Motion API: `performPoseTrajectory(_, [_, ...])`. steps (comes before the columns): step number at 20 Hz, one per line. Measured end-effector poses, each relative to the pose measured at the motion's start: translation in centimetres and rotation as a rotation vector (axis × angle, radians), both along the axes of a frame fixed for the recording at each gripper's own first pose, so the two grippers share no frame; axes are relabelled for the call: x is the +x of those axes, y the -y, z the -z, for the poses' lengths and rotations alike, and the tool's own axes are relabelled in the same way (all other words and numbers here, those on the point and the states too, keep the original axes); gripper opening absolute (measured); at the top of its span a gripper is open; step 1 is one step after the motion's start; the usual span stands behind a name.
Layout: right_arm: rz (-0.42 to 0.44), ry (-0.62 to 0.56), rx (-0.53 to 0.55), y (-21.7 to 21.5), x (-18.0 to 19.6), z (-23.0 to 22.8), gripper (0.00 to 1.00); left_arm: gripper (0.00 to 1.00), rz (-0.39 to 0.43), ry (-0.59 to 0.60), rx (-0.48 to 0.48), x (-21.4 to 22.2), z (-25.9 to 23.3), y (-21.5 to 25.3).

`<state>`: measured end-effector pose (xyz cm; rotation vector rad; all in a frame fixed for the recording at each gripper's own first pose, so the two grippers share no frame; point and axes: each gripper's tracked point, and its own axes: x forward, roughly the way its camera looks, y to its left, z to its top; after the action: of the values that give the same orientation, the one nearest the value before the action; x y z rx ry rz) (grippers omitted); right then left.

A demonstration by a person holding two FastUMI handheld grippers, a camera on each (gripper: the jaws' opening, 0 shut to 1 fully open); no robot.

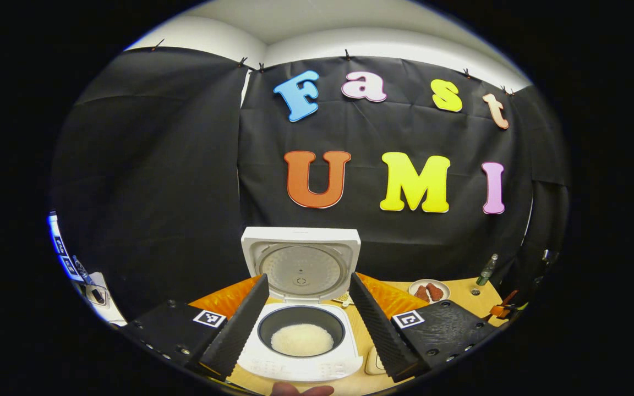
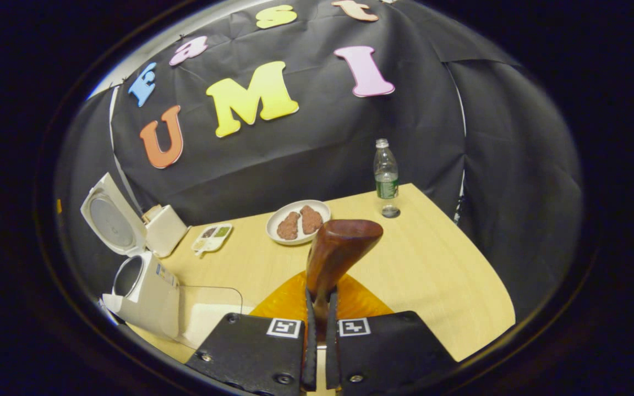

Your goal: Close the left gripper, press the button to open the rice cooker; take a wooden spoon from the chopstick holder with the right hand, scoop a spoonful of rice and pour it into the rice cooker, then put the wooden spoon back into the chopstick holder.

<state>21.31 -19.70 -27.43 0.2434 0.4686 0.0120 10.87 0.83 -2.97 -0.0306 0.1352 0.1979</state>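
Right gripper (image 2: 321,324) — clamped on wooden spoon (image 2: 334,250), bowl up. Left gripper (image 1: 306,322) — spread wide over open rice cooker (image 1: 300,335). Advisable: level carriage, slow tip above pot.

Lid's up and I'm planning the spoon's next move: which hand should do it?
Right: its tool is shut on the wooden spoon. The left tool hangs open, holding nothing, over the open rice cooker.

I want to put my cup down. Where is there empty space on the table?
Bare wooden table lies right of the white plate of brown food, below the clear plastic bottle. It's crowded around the open white rice cooker and small divided dish.
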Motion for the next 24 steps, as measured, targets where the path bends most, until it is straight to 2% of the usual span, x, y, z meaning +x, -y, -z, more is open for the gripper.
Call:
performPoseTrajectory(3, [-0.025, -0.006, -0.002, -0.5, 0.7, 1.9, 0.12, 0.94, -0.007, -0.013, 0.007, 0.2, 0.2, 0.1])
performPoseTrajectory(9, [0.015, -0.028, 0.039, -0.2, 1.3, 4.2, 0.14, 0.95, -0.009, -0.031, 0.023, 0.6, 0.4, 0.4])
performPoseTrajectory(11, [0.035, -0.024, 0.054, -0.1, 1.3, 4.3, 0.18, 0.95, 0.000, -0.030, 0.018, 0.7, 0.3, 0.6])
performPoseTrajectory(13, [0.023, -0.025, 0.055, -0.6, 1.2, 4.2, 0.20, 0.95, 0.016, -0.017, 0.010, 0.9, 0.0, 1.0])
performPoseTrajectory(14, [0.021, -0.029, 0.051, -0.6, 1.2, 4.1, 0.28, 0.94, 0.022, -0.012, 0.010, 1.0, -0.2, 1.1])
performPoseTrajectory(16, [0.033, -0.042, 0.032, -0.2, 1.0, 4.4, 0.65, 0.95, 0.037, -0.004, 0.009, 1.3, -0.4, 1.2])
performPoseTrajectory(17, [0.038, -0.042, 0.025, 0.0, 0.8, 4.0, 0.75, 0.95, 0.046, 0.003, 0.007, 1.4, -0.6, 1.3])
performPoseTrajectory(18, [0.051, -0.038, 0.012, 0.5, 0.5, 3.5, 0.88, 0.94, 0.055, 0.013, 0.005, 1.6, -0.9, 1.3])
performPoseTrajectory(19, [0.065, -0.028, -0.001, 0.9, 0.2, 3.1, 0.92, 0.94, 0.061, 0.021, 0.005, 1.8, -1.3, 1.2])
performPoseTrajectory(24, [0.142, 0.016, -0.020, 3.1, -1.9, -1.1, 0.94, 0.95, 0.084, 0.075, 0.017, 3.8, -3.5, 0.1])
